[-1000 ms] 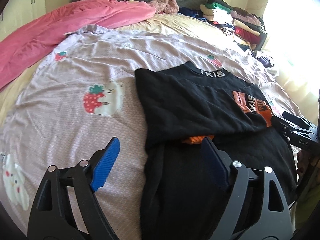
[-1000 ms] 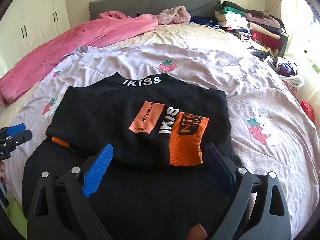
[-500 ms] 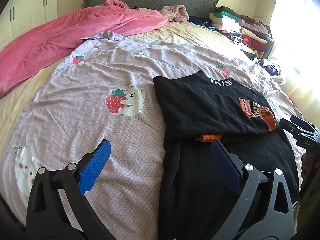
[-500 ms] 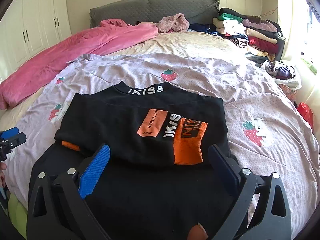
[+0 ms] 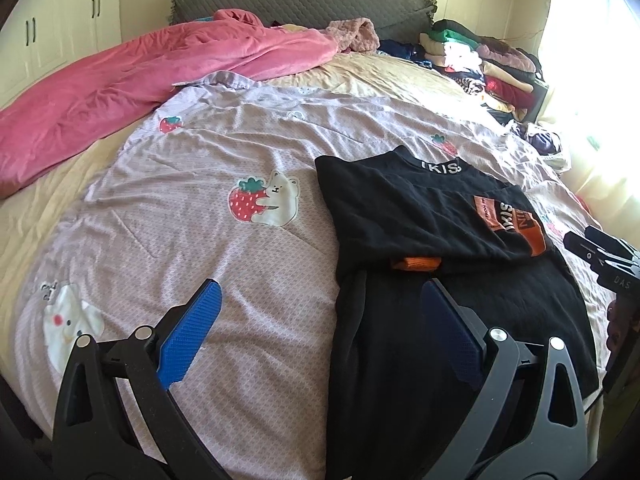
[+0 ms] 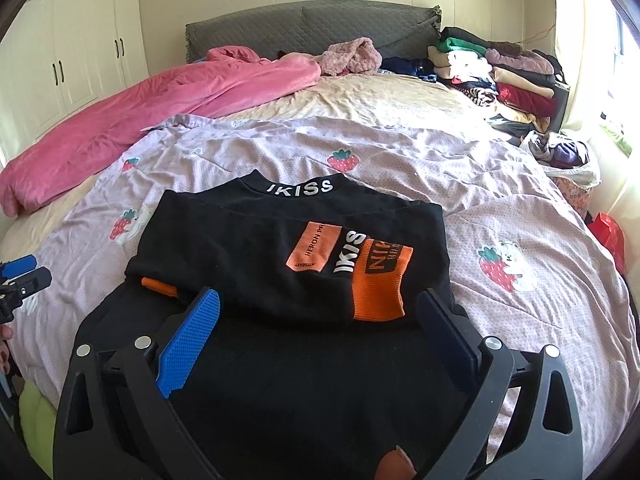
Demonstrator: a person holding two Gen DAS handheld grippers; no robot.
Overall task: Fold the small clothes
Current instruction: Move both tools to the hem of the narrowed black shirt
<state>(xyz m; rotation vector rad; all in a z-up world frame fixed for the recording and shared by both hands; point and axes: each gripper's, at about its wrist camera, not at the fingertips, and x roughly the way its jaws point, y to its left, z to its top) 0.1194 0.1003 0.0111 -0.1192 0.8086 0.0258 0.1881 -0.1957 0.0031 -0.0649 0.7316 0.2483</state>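
Fingers (image 6: 188, 344) wide, empty, both grippers. Black sweater (image 6: 296, 264) at 12 o'clock of right gripper (image 6: 320, 344), nearer; at 2 o'clock of left gripper (image 5: 320, 332). Collar far.

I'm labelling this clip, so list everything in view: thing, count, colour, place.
sweater: one, black with orange patches, half folded on the quilt
quilt: one, lilac with strawberry prints, across the bed
blanket: one, pink, bunched far left
headboard: one, grey, far end
clothes stack: one, mixed colours, far right
wardrobe: one, cream, left wall
left gripper: open, above the sweater's left edge
right gripper: open, above the sweater
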